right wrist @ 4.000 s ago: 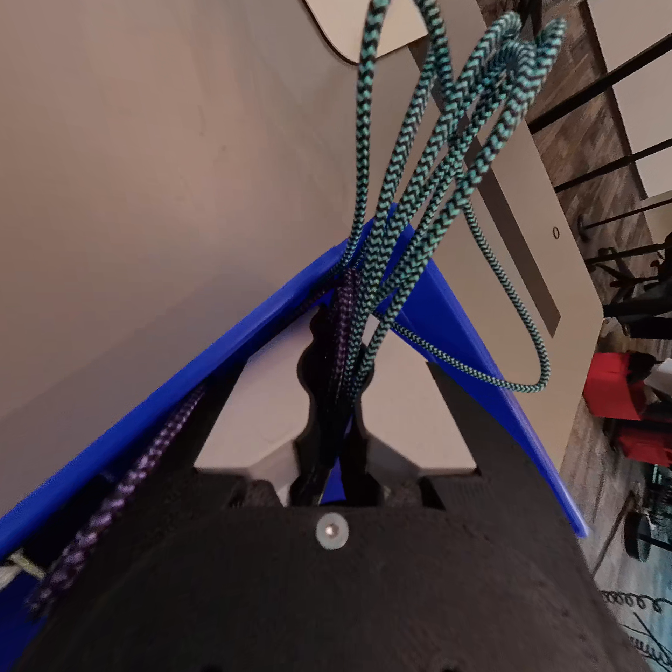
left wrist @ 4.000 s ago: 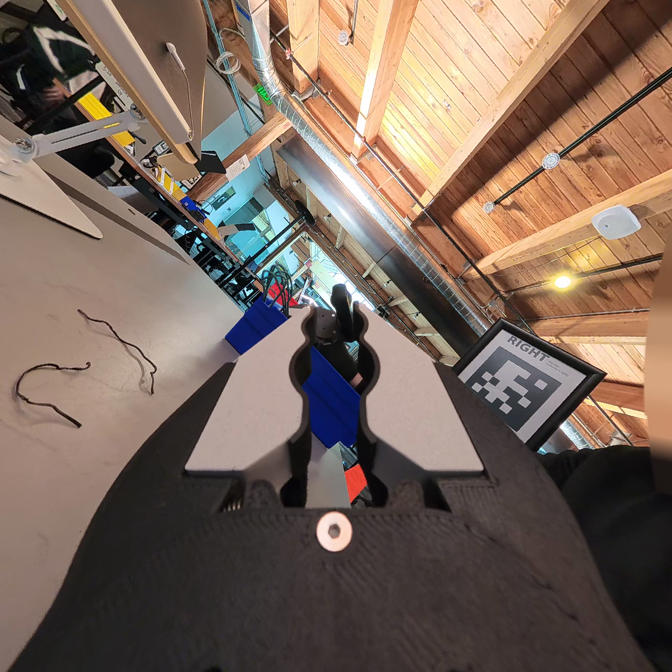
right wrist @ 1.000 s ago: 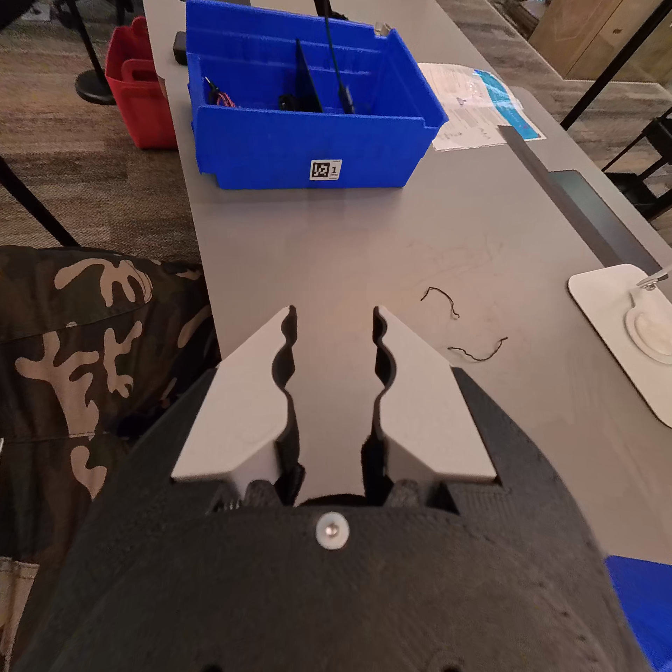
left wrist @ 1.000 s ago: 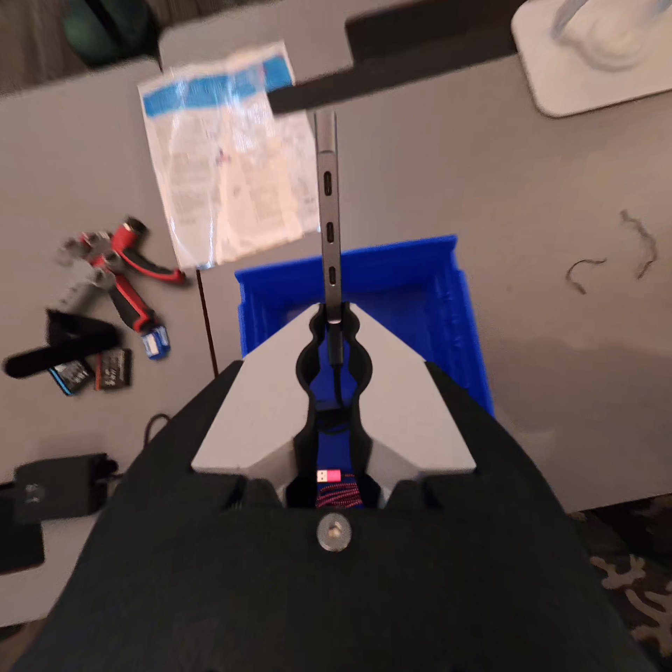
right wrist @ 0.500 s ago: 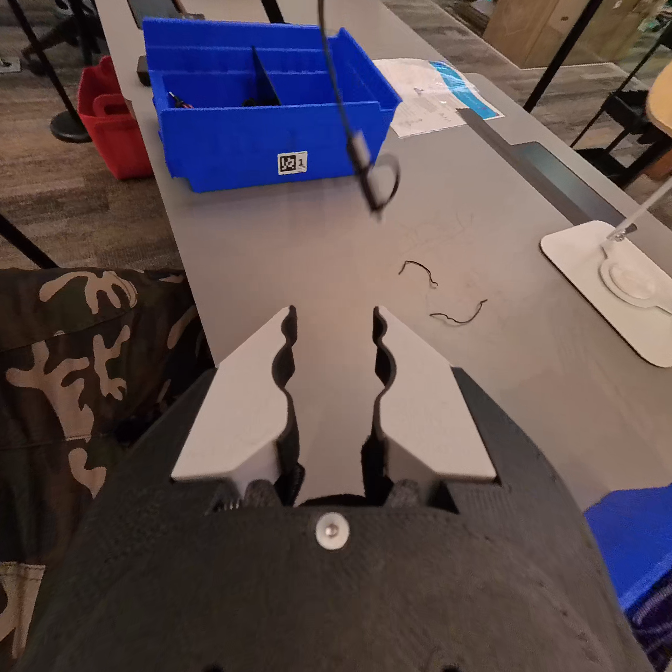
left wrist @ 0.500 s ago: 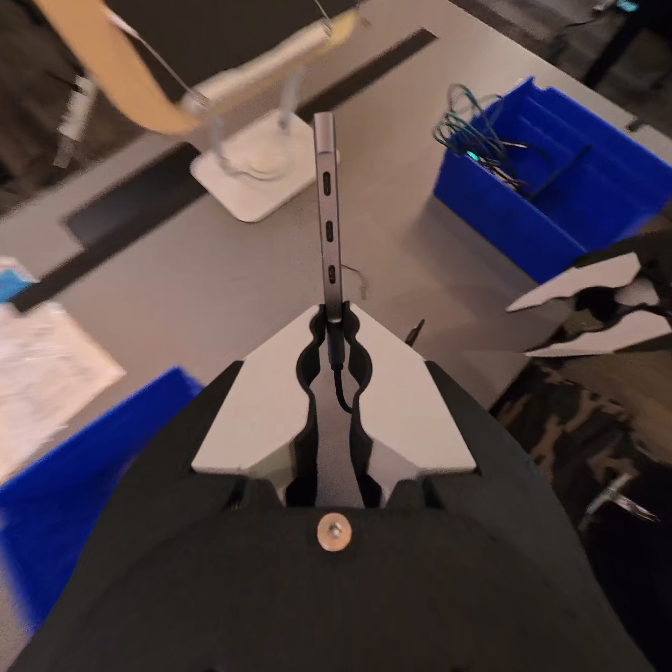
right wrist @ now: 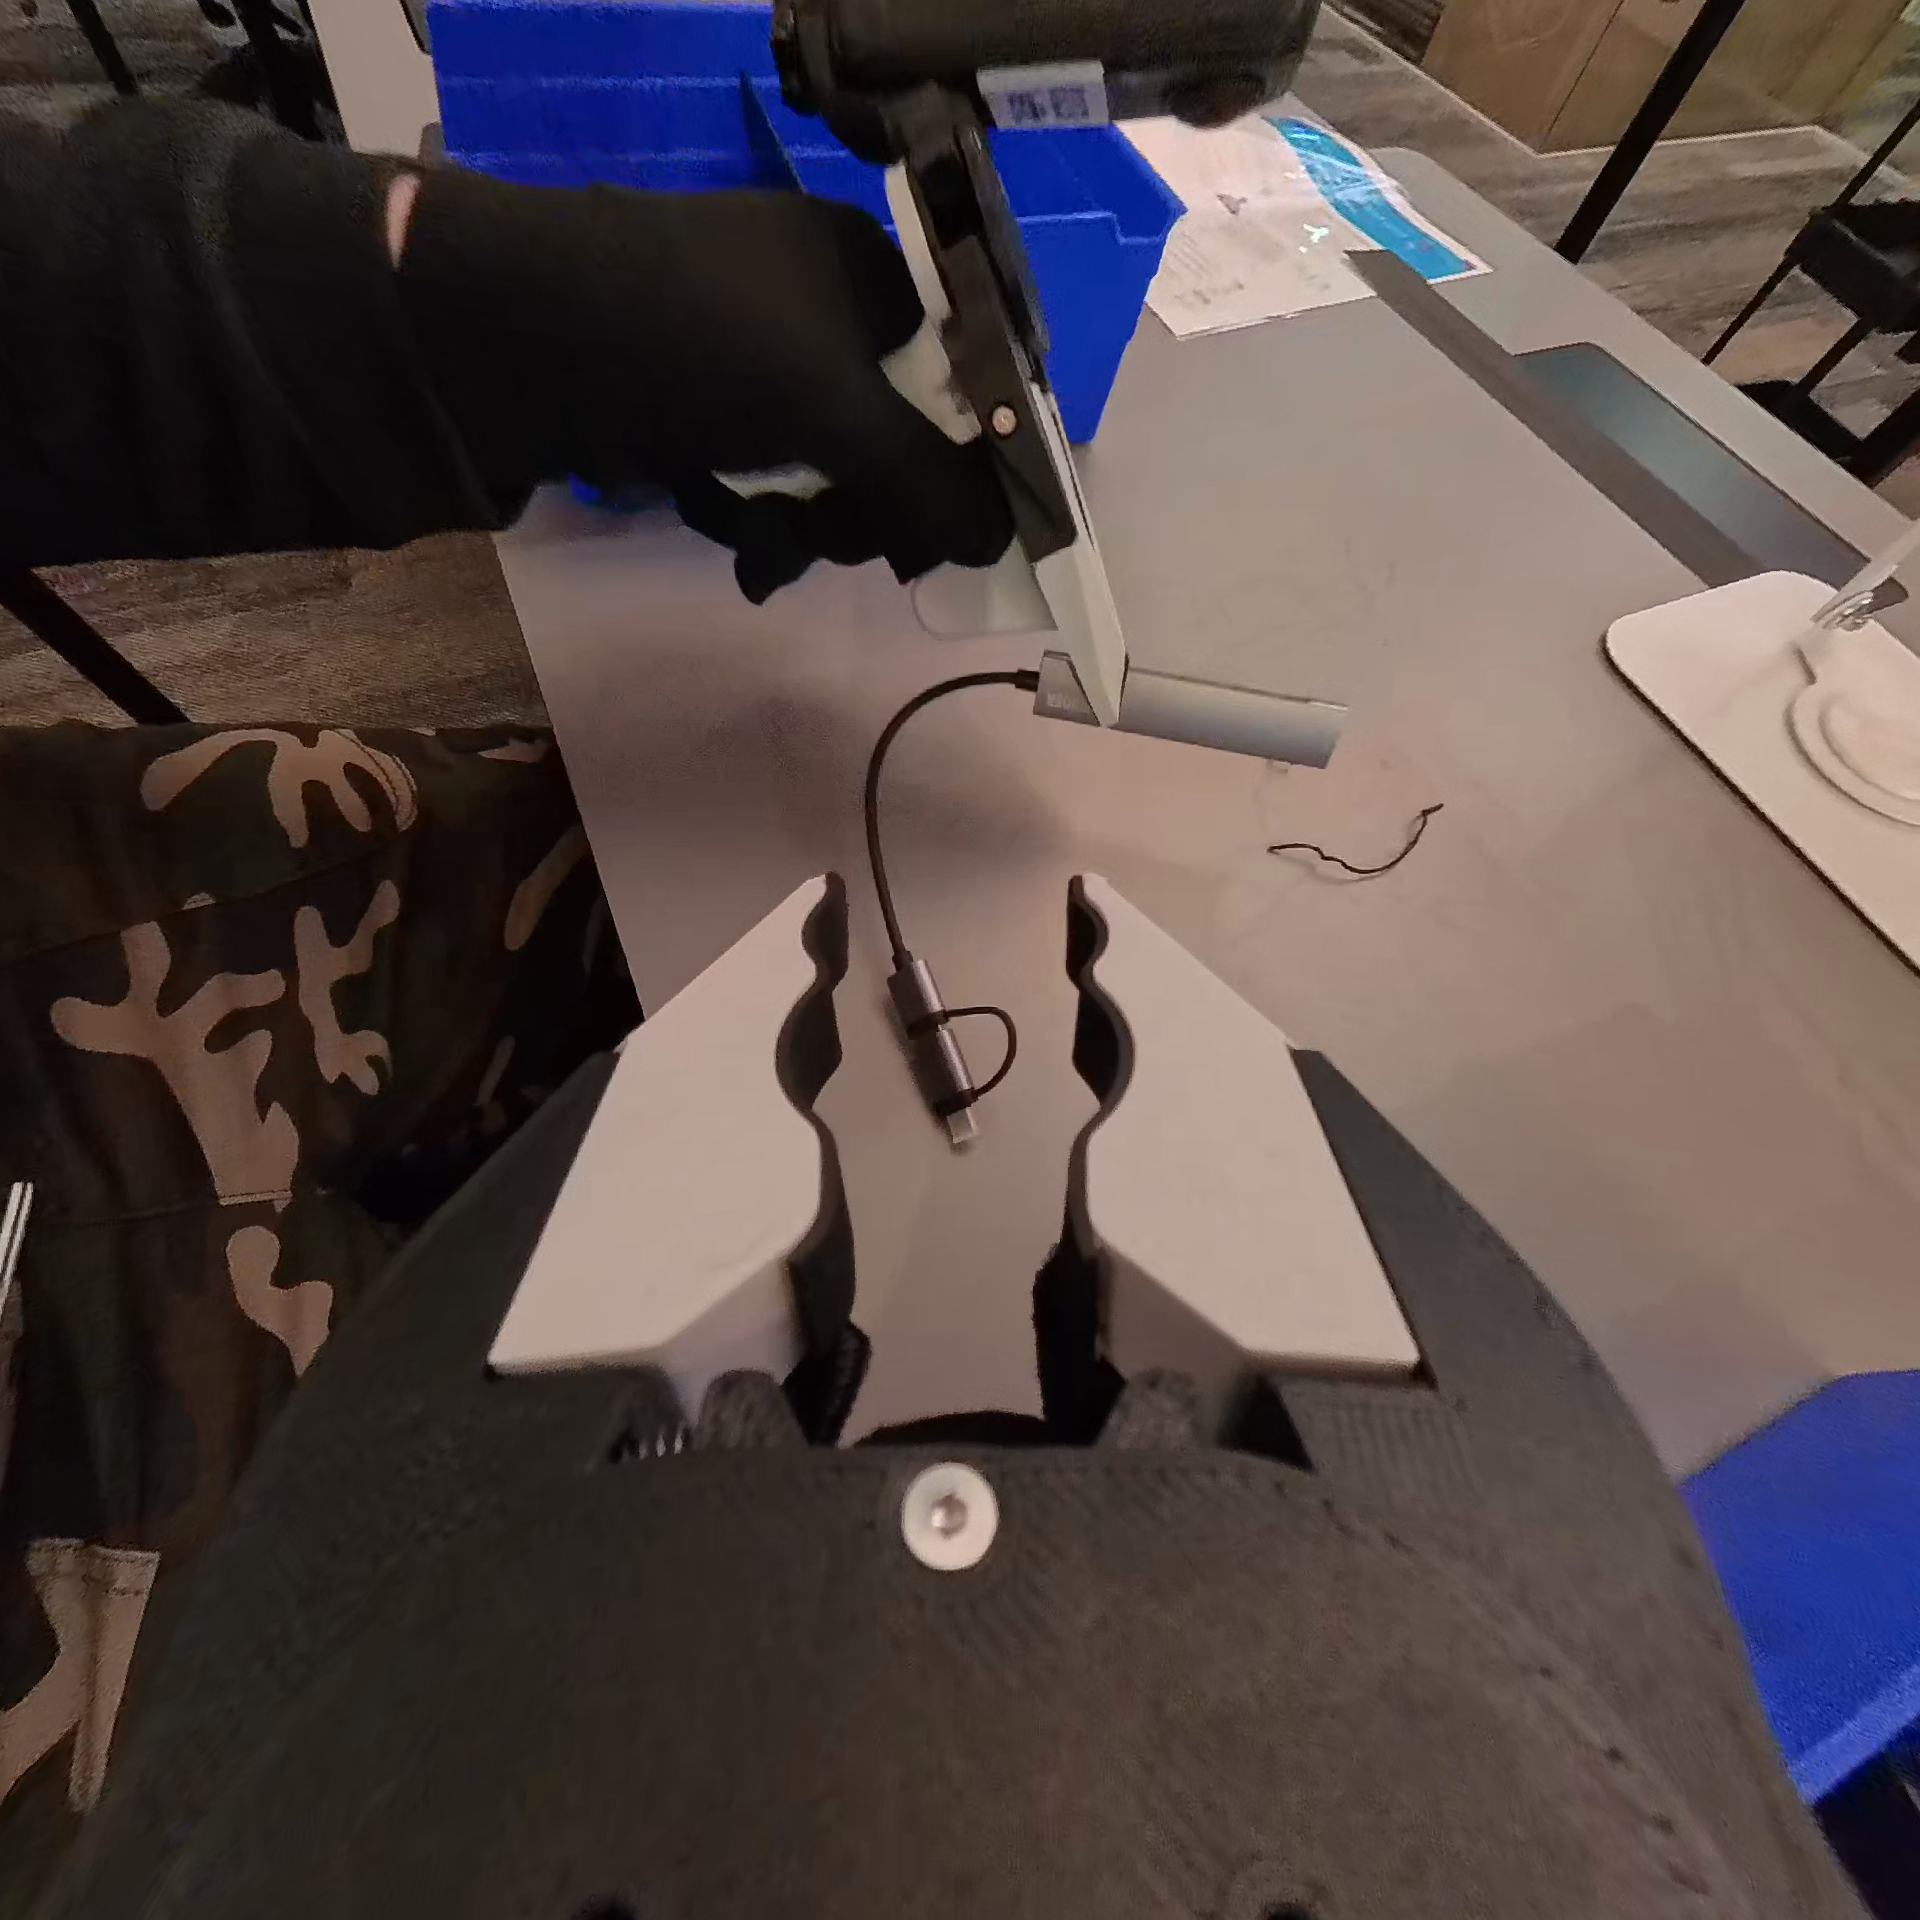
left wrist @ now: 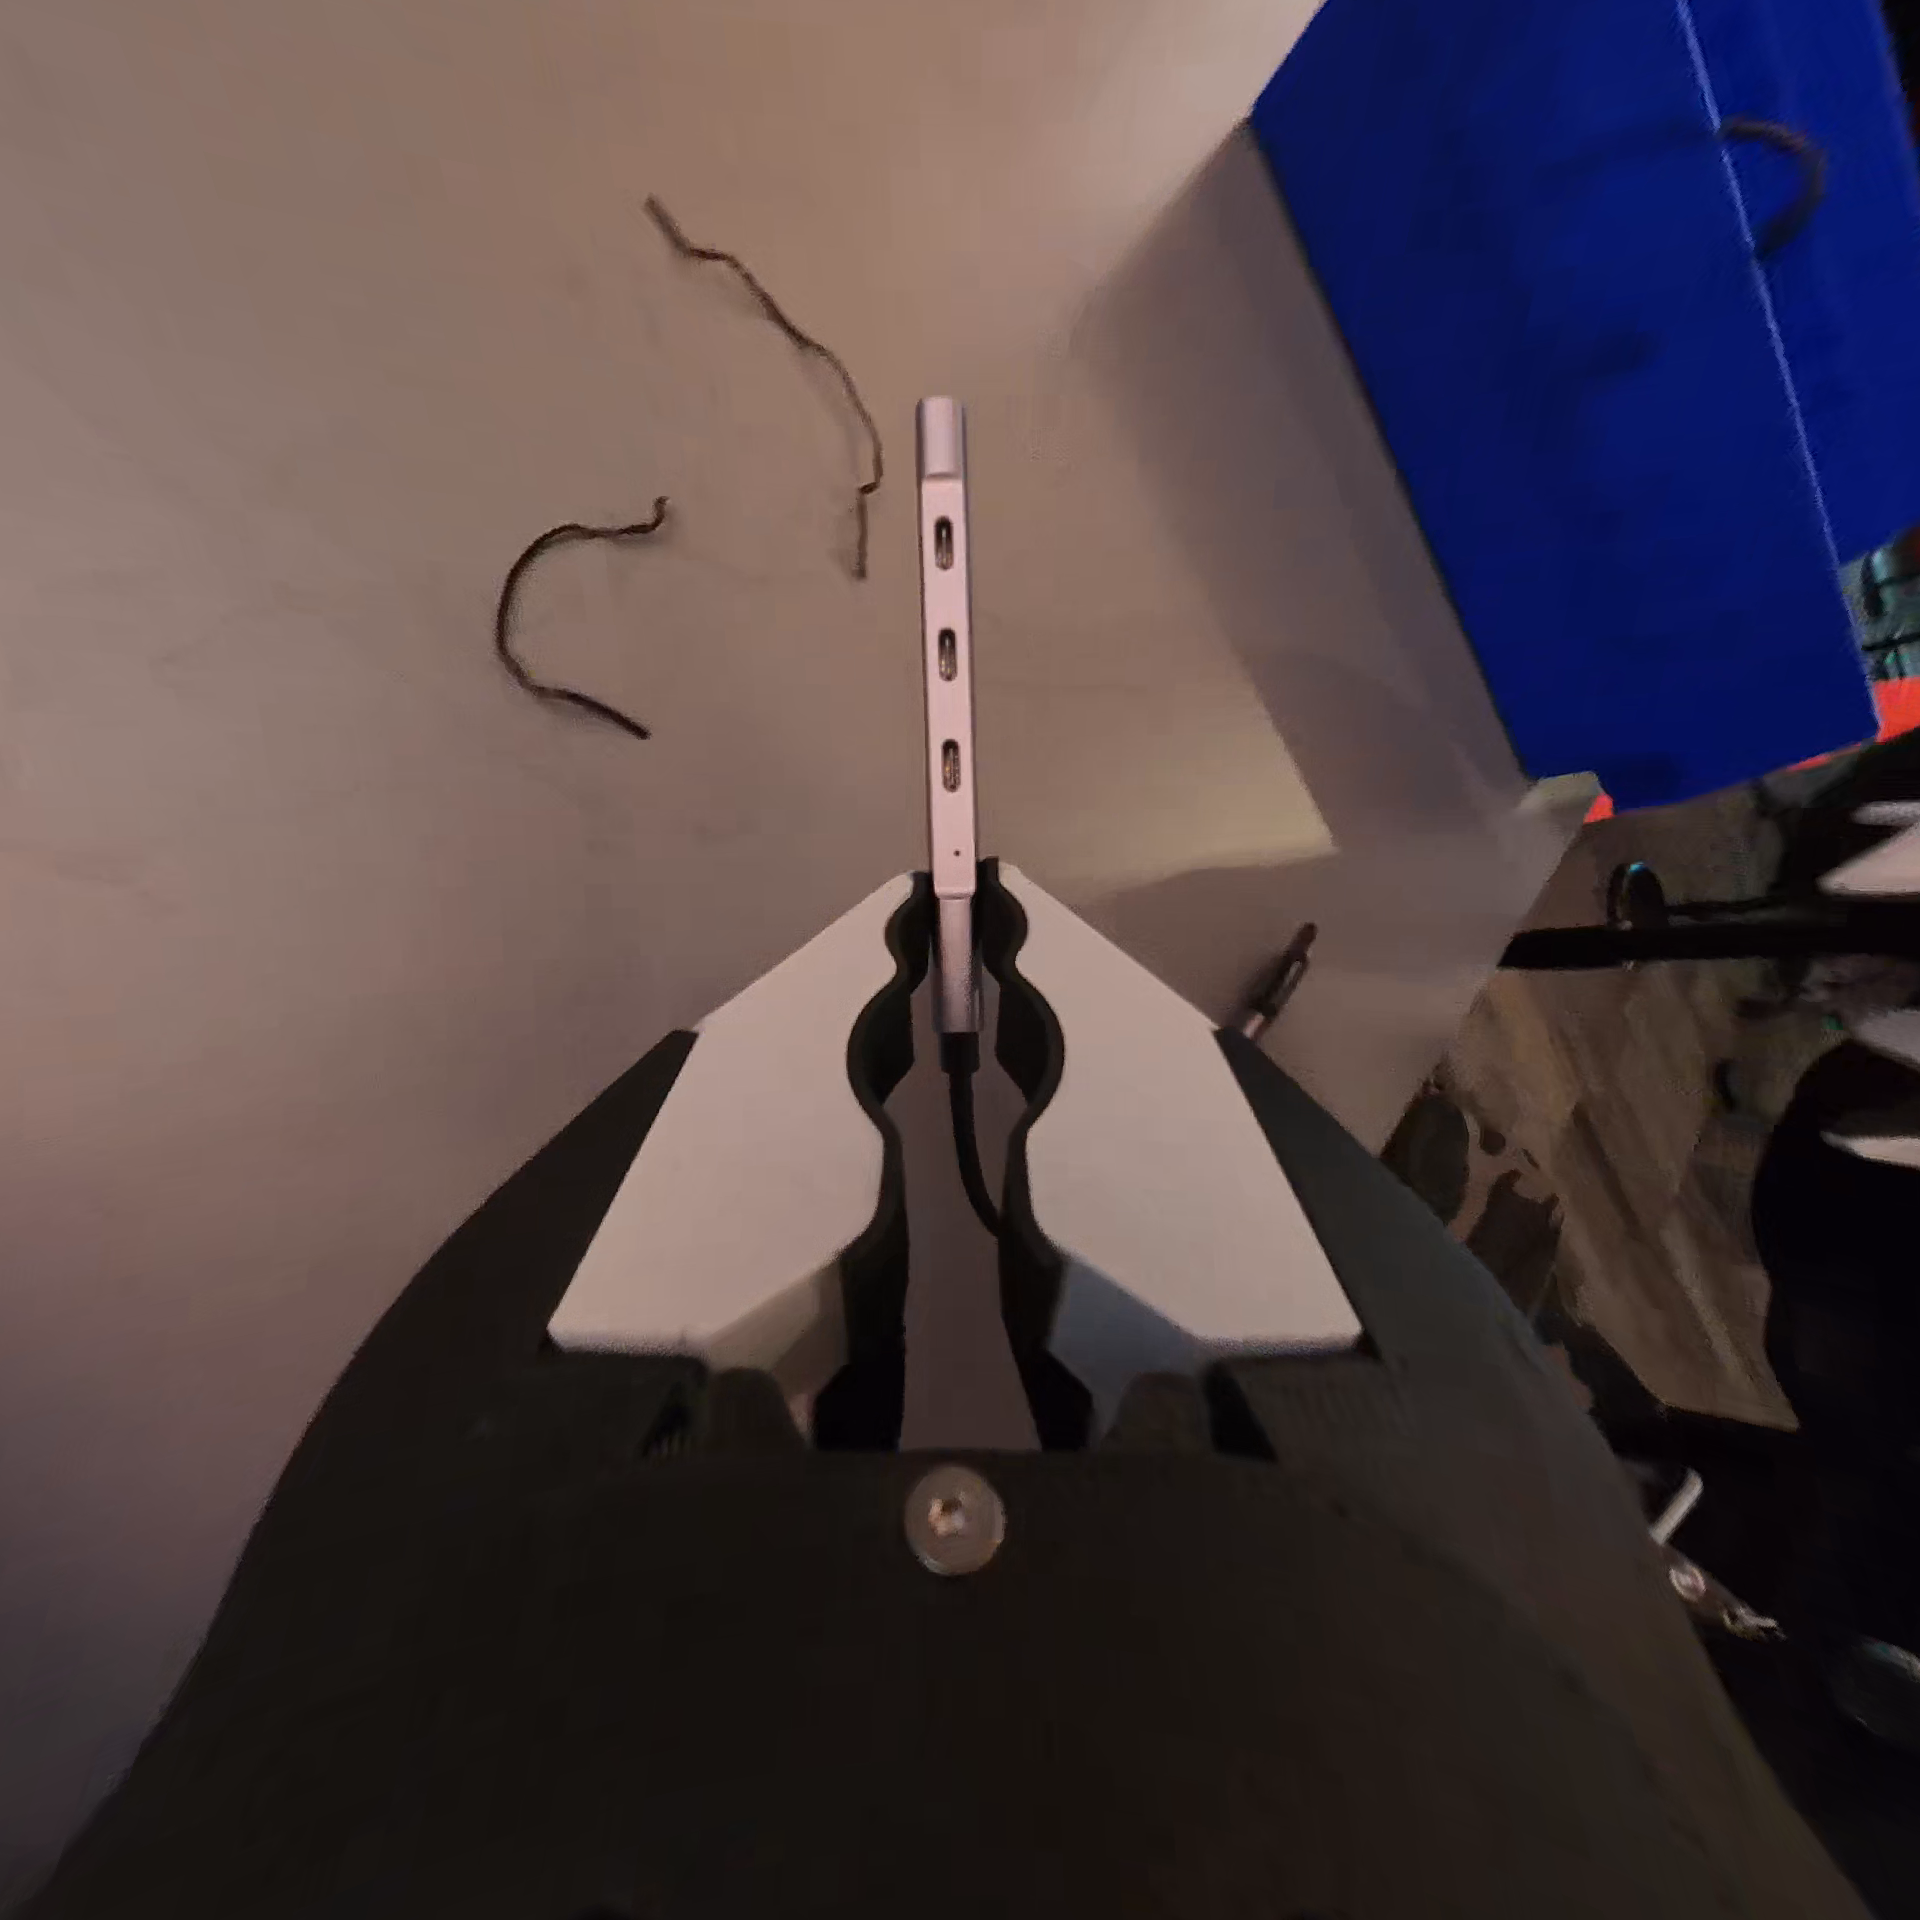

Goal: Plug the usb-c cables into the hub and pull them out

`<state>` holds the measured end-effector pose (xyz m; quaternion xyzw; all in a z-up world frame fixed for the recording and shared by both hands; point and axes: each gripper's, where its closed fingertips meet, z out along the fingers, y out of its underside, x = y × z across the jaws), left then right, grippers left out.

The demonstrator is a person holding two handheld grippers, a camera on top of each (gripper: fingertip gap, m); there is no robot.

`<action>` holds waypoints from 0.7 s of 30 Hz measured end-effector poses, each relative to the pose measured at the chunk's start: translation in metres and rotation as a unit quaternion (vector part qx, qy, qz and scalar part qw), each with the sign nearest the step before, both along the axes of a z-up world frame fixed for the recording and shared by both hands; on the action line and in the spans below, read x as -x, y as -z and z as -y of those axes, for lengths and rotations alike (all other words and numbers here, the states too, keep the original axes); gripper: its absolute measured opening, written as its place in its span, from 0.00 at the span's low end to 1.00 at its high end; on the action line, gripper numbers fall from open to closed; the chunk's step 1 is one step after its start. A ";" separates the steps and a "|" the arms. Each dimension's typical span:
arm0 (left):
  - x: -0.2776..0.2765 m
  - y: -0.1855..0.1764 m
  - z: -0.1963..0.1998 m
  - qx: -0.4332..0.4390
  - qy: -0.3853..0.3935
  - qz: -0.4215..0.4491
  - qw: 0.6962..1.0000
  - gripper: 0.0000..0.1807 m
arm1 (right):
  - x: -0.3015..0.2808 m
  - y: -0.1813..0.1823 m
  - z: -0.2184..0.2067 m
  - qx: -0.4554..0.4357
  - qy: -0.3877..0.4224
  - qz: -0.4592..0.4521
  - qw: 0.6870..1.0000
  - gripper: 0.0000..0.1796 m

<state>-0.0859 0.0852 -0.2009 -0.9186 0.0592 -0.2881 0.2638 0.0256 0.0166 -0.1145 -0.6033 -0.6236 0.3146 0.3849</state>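
My left gripper (left wrist: 954, 883) is shut on the near end of a slim grey USB-C hub (left wrist: 948, 644), held edge-up with three empty ports facing the camera, low over the grey table (left wrist: 312, 831). In the right wrist view the same hub (right wrist: 1226, 717) sticks out level from the left gripper's fingers (right wrist: 1091, 644), held by a black-gloved hand (right wrist: 665, 384). The hub's short black lead curves down to its grey plug (right wrist: 935, 1049), which lies on the table between my right gripper's fingers. My right gripper (right wrist: 951, 894) is open and empty.
A blue bin (left wrist: 1621, 395) stands right of the hub; another blue bin (right wrist: 1081, 270) is at the table's far end. Two dark thread scraps (left wrist: 561, 613) lie on the table. A white lamp base (right wrist: 1766, 748) sits at the right, a paper sheet (right wrist: 1278, 260) farther back. My right fingertips sit around 15 cm from my left ones.
My left gripper has swung down with the hub, from high above the table to low over it near the thread scraps. The hub's plug now rests on the table. The right gripper has stayed open.
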 end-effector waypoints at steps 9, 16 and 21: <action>0.016 0.033 -0.003 0.003 -0.029 -0.069 0.997 0.15 | 0.005 0.007 0.006 0.007 -0.011 0.002 1.000 0.23; 0.021 -0.075 0.013 -0.154 0.020 -0.162 0.974 0.19 | 0.003 -0.001 0.006 0.003 -0.011 -0.013 1.000 0.22; 0.095 -0.143 0.066 -0.214 0.074 -0.269 0.936 0.08 | 0.003 -0.005 0.010 0.004 -0.019 -0.022 1.000 0.22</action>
